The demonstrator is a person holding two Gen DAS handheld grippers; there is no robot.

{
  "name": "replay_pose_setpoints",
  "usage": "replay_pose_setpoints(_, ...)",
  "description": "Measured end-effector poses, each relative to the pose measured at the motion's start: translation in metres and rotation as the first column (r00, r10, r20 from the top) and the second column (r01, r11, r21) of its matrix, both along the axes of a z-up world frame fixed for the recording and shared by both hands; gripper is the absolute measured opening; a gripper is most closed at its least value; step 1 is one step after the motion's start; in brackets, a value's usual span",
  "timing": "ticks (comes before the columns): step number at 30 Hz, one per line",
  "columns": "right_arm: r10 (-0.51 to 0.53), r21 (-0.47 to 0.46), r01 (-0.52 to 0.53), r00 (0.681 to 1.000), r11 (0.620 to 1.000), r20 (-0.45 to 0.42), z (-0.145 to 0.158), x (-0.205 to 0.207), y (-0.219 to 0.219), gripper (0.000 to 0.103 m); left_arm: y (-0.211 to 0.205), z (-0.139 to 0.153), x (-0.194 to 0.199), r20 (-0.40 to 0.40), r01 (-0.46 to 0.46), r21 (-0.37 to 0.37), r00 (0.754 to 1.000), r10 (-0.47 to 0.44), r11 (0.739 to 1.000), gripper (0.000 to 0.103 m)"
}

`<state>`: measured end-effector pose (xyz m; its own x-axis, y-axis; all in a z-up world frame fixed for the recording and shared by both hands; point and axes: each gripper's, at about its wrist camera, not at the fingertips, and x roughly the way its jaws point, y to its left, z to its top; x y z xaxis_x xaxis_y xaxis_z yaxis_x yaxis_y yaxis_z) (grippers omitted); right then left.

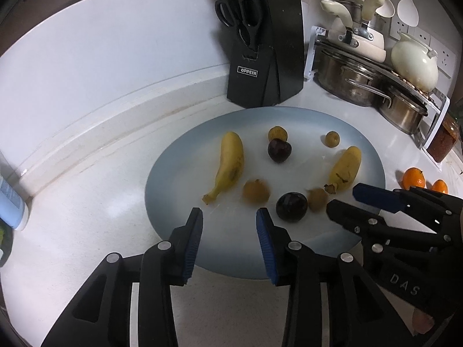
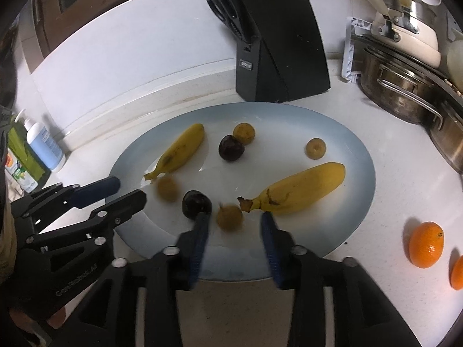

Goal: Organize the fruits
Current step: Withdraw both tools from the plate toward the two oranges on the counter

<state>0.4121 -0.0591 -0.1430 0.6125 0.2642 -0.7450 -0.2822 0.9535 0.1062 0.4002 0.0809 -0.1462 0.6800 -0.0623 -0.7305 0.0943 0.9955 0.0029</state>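
A pale blue oval plate (image 1: 179, 170) (image 2: 356, 144) holds two bananas (image 1: 230, 162) (image 2: 301, 188), two dark plums (image 1: 290, 206) (image 2: 230, 147) and several small yellow-brown fruits (image 1: 256, 192) (image 2: 230, 217). Two oranges (image 1: 414, 177) (image 2: 426, 244) lie on the counter right of the plate. My left gripper (image 1: 229, 221) is open and empty over the plate's near edge; it also shows in the right wrist view (image 2: 127, 189). My right gripper (image 2: 235, 221) is open, with a small yellow-brown fruit between its fingertips; in the left wrist view (image 1: 343, 199) it comes in from the right.
A black knife block (image 1: 264, 55) with scissors stands behind the plate. Steel pots (image 1: 356, 78), a cream teapot (image 1: 413, 60) and a rack fill the back right. A jar (image 1: 444, 138) stands at the right. Soap bottles (image 2: 43, 144) stand at the left by the wall.
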Motion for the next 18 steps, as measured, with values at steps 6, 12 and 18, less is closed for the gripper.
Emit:
replay_pose_setpoints(6,-0.016,-0.005,0.016,1.0,1.0,0.019,0.006,-0.005,-0.004,0.041,0.0,0.014,-0.011,0.046,-0.033,0.028,0.998,0.032,0.999,0.045)
replay_pose_setpoints(12,-0.045,0.001,0.045,0.998,0.999,0.054,0.021,-0.018,-0.012,0.041,-0.004,0.032,-0.023,0.097,-0.043,0.041,0.995,0.039,0.998,0.051)
replay_pose_setpoints(18,-0.066,0.001,0.066,0.993,0.998,0.098,0.038,-0.031,-0.022,0.041,-0.013,0.049,-0.034,0.133,-0.041,0.039,0.99,0.035,0.998,0.054)
